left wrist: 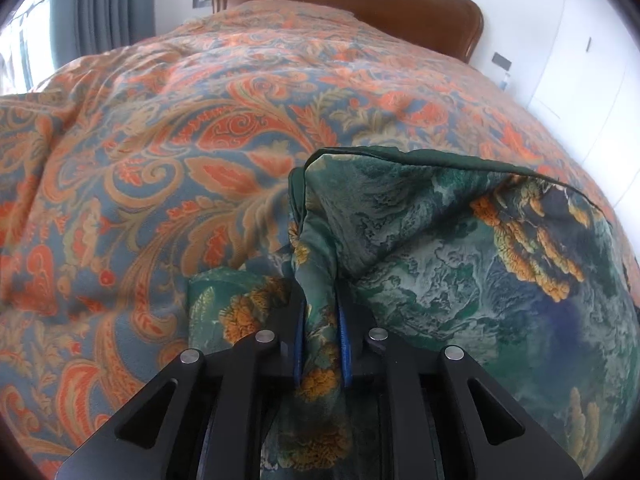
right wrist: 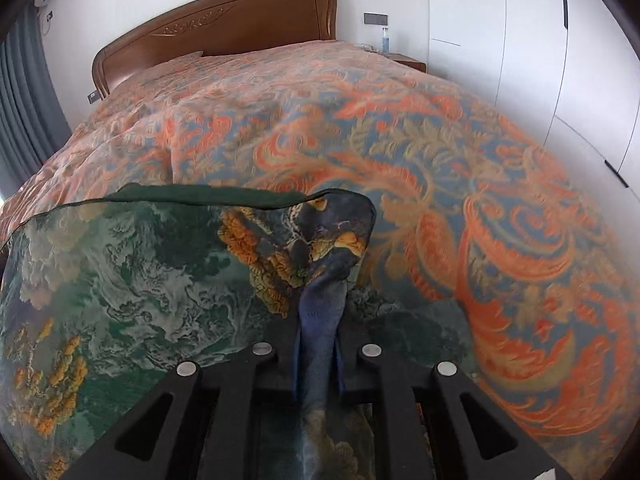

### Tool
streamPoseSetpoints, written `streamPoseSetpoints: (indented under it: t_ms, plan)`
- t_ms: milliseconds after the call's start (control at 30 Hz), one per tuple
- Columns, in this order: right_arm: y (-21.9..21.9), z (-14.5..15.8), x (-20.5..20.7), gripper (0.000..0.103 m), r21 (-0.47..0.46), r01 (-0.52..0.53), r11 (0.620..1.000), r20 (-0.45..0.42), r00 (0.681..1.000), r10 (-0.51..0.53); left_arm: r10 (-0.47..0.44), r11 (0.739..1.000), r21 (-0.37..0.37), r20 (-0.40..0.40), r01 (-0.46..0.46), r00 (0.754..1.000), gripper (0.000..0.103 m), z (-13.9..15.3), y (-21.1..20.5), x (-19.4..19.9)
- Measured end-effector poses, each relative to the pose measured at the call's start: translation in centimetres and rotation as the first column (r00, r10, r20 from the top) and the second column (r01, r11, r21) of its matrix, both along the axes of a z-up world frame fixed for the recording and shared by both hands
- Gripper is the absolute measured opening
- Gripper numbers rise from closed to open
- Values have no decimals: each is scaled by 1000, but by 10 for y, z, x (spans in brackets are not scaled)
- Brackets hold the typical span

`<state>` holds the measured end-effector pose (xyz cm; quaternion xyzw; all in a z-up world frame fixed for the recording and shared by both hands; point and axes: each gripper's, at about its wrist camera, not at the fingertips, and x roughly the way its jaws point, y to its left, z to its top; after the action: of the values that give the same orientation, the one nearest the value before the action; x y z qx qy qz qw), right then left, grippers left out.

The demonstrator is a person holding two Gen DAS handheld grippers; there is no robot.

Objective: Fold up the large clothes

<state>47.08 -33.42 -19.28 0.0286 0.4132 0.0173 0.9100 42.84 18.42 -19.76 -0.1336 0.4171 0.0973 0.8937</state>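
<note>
The garment [left wrist: 460, 248], a large piece of green printed cloth with orange and blue patches, lies at the near end of the bed [left wrist: 160, 140] on the orange paisley bedspread [right wrist: 440, 140]; its far edge [right wrist: 180, 196], a dark green hem, runs crosswise between the two views, so the long axis of the held span lies side to side, across the bed rather than toward the headboard [right wrist: 224, 20]. The left tool [left wrist: 322, 320] is clenched on a bunched corner of the garment, the cloth gathered between its blue pads [left wrist: 344, 344]; from here the body of the garment spreads away to the right. The right tool [right wrist: 320, 340] is likewise clenched on the opposite corner, a blue twist of cloth pinched between its fingers; from here the garment spreads to the left. Each hand thus holds one end of the same edge, neither nearer than the other; the cloth between them sags slightly and appears partly lifted. Judged from this, the next fold would carry both corners together along the bed, keeping the held edge straight. Beyond: grey curtains [right wrist: 24, 92], a bedside stand with a bottle [right wrist: 385, 42], white wardrobe doors [right wrist: 520, 40].
</note>
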Motion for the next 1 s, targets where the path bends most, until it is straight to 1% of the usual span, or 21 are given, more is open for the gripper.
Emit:
streamPoseSetpoints:
  t_ms: [200,300,400,633,1000]
  plan:
    - [-13,-6,-1,17,108,8,994,25,1000,-11,-4,1000,21,8,4,1000,15,-2,-8,-4]
    - [-17,-9,-5,17,133,9,991,35,999,-13,1,1000,4,19,-1,1000,17,-2,-8,-7]
    - [-17,-10,-4,17,135,9,991,34,999,-14,5,1000,-17,28,-4,1000,17,-3,-5,-8]
    - [-16,-11,-3,17,148,13,989,40,999,-19,6,1000,-5,45,-6,999,18,-3,-6,-12]
    - [-14,-14,-2,17,144,18,989,49,998,-25,5,999,-48,86,-1,996,18,-6,-3,-16]
